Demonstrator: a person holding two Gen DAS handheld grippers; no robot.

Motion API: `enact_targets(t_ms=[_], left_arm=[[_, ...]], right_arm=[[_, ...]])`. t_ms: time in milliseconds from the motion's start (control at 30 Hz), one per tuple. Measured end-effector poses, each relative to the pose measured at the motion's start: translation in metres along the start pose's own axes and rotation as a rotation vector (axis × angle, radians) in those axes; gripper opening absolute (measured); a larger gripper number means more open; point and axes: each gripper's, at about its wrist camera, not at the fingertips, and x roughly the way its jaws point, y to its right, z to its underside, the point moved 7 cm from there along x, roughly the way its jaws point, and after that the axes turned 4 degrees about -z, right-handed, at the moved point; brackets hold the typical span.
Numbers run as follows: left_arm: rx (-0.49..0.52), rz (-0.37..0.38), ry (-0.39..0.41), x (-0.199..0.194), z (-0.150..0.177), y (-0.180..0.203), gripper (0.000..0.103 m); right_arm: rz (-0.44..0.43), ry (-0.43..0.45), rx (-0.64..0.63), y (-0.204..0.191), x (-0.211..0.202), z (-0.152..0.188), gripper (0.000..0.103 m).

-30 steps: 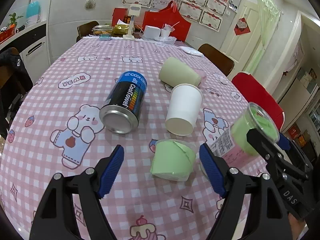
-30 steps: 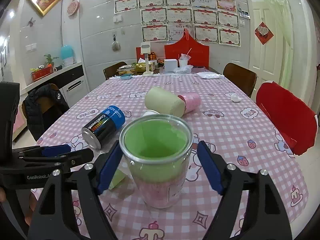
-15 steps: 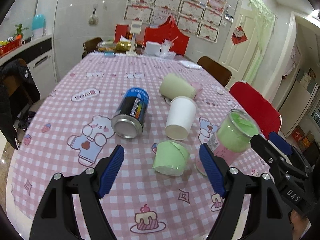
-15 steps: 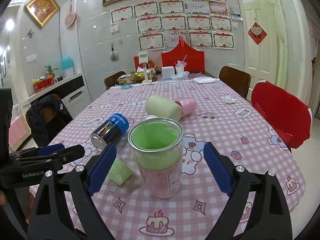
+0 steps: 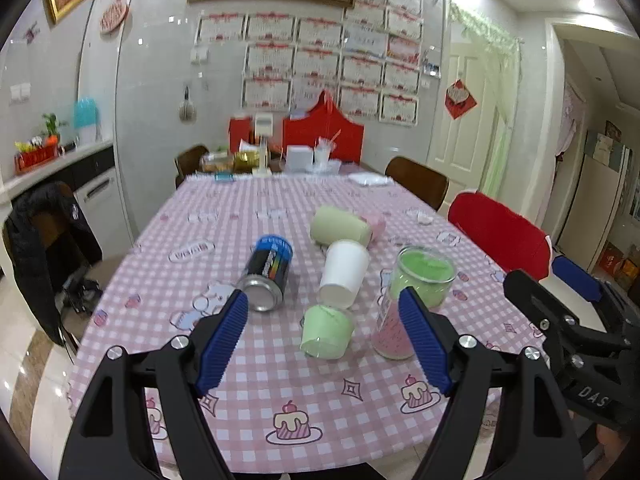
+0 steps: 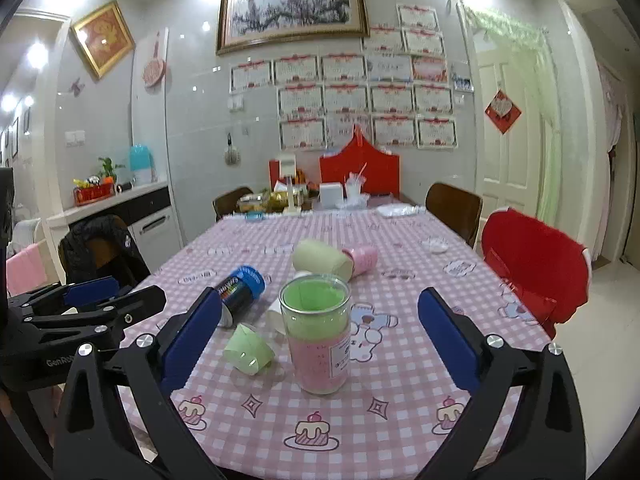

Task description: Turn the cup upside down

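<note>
Left hand-held gripper [image 5: 323,340]: jaws spread wide, nothing between them; it hangs over the near edge of the desk [image 5: 256,424].
Can [image 5: 267,273]: on its side, left of the cups, not part of the job.
Small green cup [image 5: 326,331]: on its side just left of the tall cup; looks like thin paper, light and easily crushed.
White cup [image 5: 344,274]: on its side behind the green one.
Task cup [image 6: 316,334]: tall clear cup, mouth up, green and pink inside, standing near the front of the desk.
Handling, judged: clear plastic or glass, I cannot tell which; smooth wall, likely slippery, stiffer than the paper cups. Best taken across the mid-body, below the rim.
Right hand-held gripper [image 6: 320,344]: jaws fully apart, holding nothing; the tall cup stands centred between the two pads but beyond them, not touching either.
Position, left view: the tall cup sits just behind the right-hand pad [image 5: 424,344].
</note>
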Motion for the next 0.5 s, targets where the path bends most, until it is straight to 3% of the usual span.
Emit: enact_targets(t_ms=[500], left_arm=[[0.088, -0.024, 0.259, -0.080, -0.018, 0.035, 0.077]], right_arm=[[0.037, 0.188, -0.046, -0.003, -0.064, -0.019, 0.095]])
